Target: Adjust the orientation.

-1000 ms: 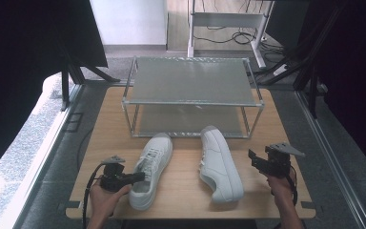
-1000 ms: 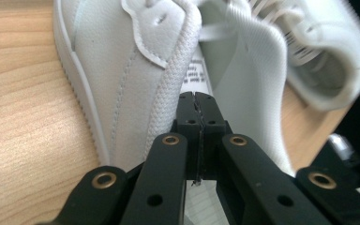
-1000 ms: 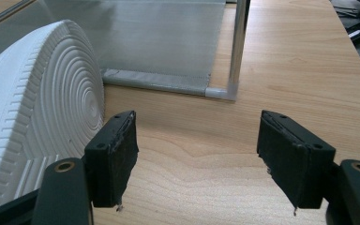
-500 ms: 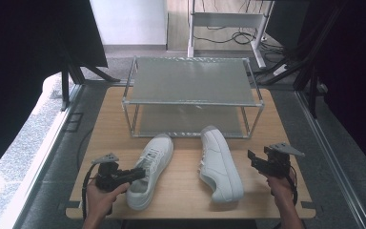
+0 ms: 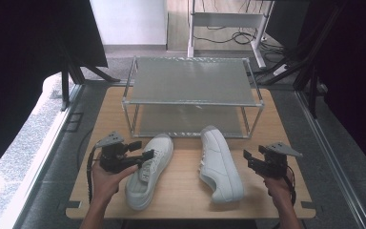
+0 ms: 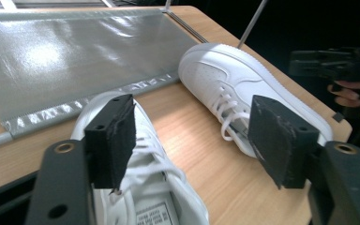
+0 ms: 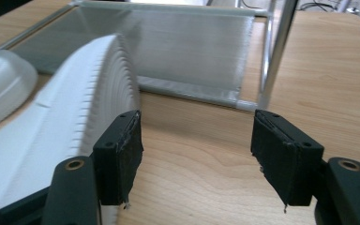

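Left gripper (image 5: 142, 153) has swung in over the left shoe (image 5: 148, 170) near the table's (image 5: 181, 193) front edge, jaws spread wide and gripping nothing, so a grab looks close, while the right gripper (image 5: 248, 158) waits open beside the right shoe (image 5: 220, 163).

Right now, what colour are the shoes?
White; the shoes show best in the left gripper view.

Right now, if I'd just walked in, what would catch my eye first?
Two white sneakers on the wooden table: the left sneaker and the right sneaker, toes toward a two-tier metal rack behind them. The left gripper is open over the left sneaker, and the right gripper waits open beside the other.
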The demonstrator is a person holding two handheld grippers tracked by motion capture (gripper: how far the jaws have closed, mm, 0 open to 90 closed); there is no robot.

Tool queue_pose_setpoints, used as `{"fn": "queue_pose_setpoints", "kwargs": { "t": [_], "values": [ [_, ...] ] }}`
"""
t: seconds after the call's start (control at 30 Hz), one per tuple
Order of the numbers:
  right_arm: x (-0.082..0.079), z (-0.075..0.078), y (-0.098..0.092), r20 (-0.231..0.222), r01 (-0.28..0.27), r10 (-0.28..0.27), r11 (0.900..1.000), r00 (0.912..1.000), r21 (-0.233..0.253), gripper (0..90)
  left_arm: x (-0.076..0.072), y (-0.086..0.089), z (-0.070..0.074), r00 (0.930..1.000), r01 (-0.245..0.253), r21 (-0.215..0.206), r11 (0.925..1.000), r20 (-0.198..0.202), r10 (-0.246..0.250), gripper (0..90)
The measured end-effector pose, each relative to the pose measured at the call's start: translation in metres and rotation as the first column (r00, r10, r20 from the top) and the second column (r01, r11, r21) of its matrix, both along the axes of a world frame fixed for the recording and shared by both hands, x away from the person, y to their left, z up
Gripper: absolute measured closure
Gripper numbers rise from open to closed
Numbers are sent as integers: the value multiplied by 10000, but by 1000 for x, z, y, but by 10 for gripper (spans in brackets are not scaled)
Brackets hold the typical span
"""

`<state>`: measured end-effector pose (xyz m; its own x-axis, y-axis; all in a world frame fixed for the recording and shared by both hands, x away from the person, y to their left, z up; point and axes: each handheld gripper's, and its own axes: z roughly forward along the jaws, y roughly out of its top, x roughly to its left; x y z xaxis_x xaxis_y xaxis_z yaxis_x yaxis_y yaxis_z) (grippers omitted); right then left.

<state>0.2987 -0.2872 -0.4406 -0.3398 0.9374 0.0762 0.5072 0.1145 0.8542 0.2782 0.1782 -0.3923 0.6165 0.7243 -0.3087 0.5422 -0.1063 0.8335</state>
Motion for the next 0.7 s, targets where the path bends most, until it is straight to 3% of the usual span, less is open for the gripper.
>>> {"fn": "queue_pose_setpoints", "kwargs": {
  "t": [0.07,0.1,0.23,0.4,0.5,0.57,0.63,0.67,0.7],
  "values": [
    [-1,1,1,7,-126,126,9999,9999,0,343,1,-1,-1,10000,-48,-105,9999,-1,48,300],
    [-5,5,5,67,-490,490,9988,9988,17,327,1,-1,-4,9997,-210,-241,9995,-152,206,283],
    [-9,9,11,10,-661,661,9978,9978,81,321,-1,0,-8,9977,-668,-4,9978,-111,667,257],
    [-18,13,26,-168,-1313,1312,9913,9912,-55,380,-2,3,-12,9986,-533,-128,9985,-42,532,240],
    [-22,17,40,-374,-1583,1571,9869,9869,-307,445,-2,3,-14,9949,-970,435,9943,-223,981,234],
    [-25,19,44,-350,-1743,1733,9843,9843,-291,472,-1,3,-14,9949,-962,474,9942,-261,975,234],
    [-29,20,53,-309,-2237,2230,9744,9743,-221,533,-1,3,-16,9961,-821,593,9949,-277,839,234],
    [-33,20,65,-294,-2804,2794,9592,9597,-375,622,-1,3,-16,9972,-690,681,9953,-255,709,222],
    [-34,19,69,-320,-3005,2994,9529,9536,-412,671,-1,3,-18,9972,-660,640,9958,-309,681,225]
  ]
}}
